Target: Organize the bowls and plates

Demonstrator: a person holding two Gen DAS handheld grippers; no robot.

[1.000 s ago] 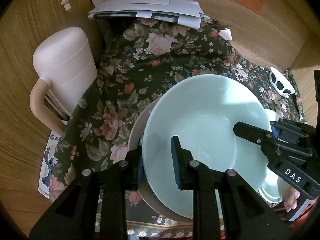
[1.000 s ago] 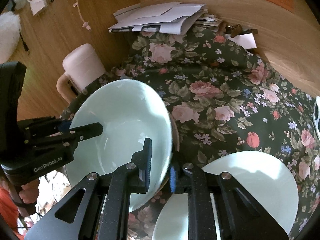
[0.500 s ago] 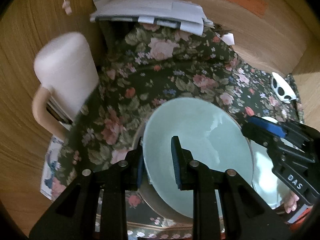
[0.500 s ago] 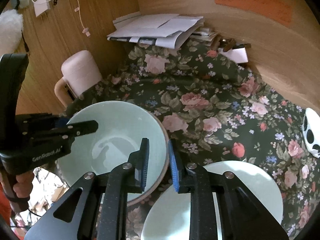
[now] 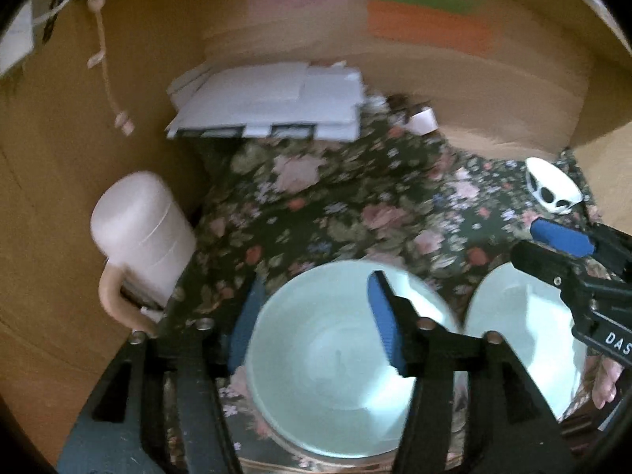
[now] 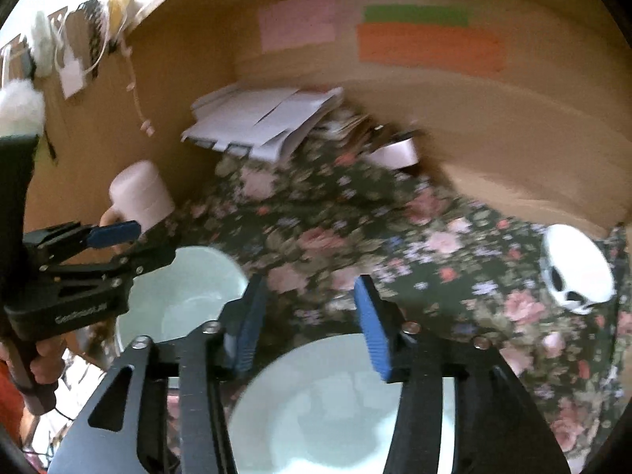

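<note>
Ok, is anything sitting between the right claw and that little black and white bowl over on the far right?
Nothing visible: between the right claw, whose jaws are opening with nothing between them, and the black and white bowl lies only bare floral cloth.

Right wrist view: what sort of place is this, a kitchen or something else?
Probably not a kitchen: it looks like a home desk or wooden nook. A floral cloth covers the surface, loose papers are stacked at the back, and coloured sticky notes are stuck on the wooden wall.
</note>
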